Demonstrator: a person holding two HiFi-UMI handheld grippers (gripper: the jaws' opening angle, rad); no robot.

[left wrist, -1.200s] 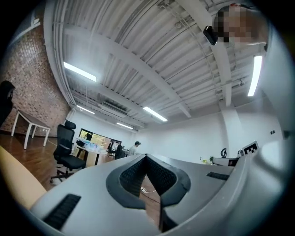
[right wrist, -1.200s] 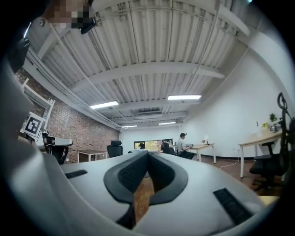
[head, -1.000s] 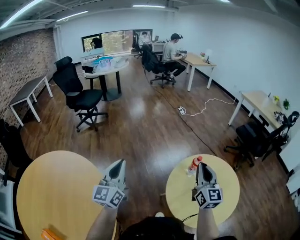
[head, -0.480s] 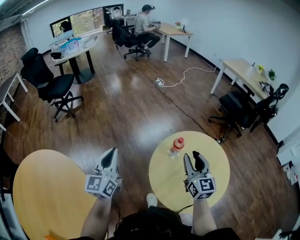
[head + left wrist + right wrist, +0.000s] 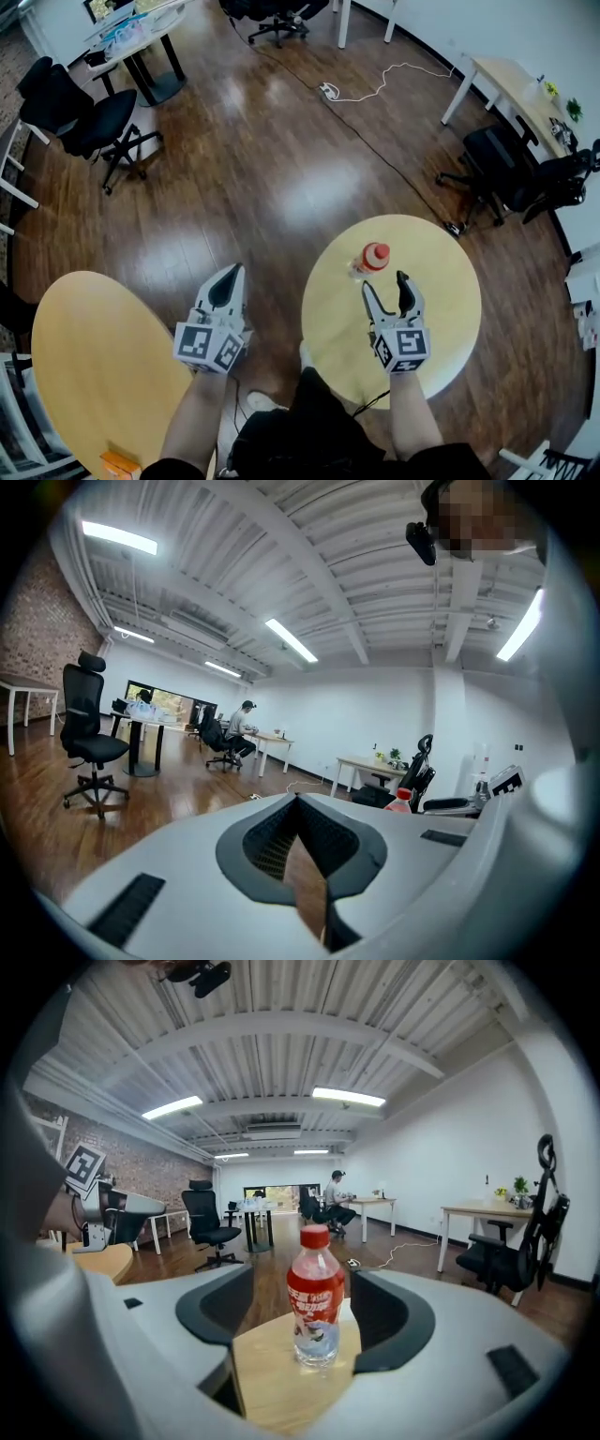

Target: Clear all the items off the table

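Bottle (image 5: pixel 373 259) stands upright on surface (image 5: pixel 441 305), cap up, just ahead of right tool (image 5: pixel 385 284), whose jaws have just been opening, nothing between; left tool (image 5: pixel 228 277) pressed together.

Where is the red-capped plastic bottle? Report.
Head view, right side: the red-capped plastic bottle stands upright on the far half of the small round light-wood table.

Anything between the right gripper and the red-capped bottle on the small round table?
Nothing visible. The clear plastic bottle with red cap and label stands upright just ahead of the right gripper, whose jaws have just been opening, nothing between them yet. Only the bare top of the round wooden table separates them.
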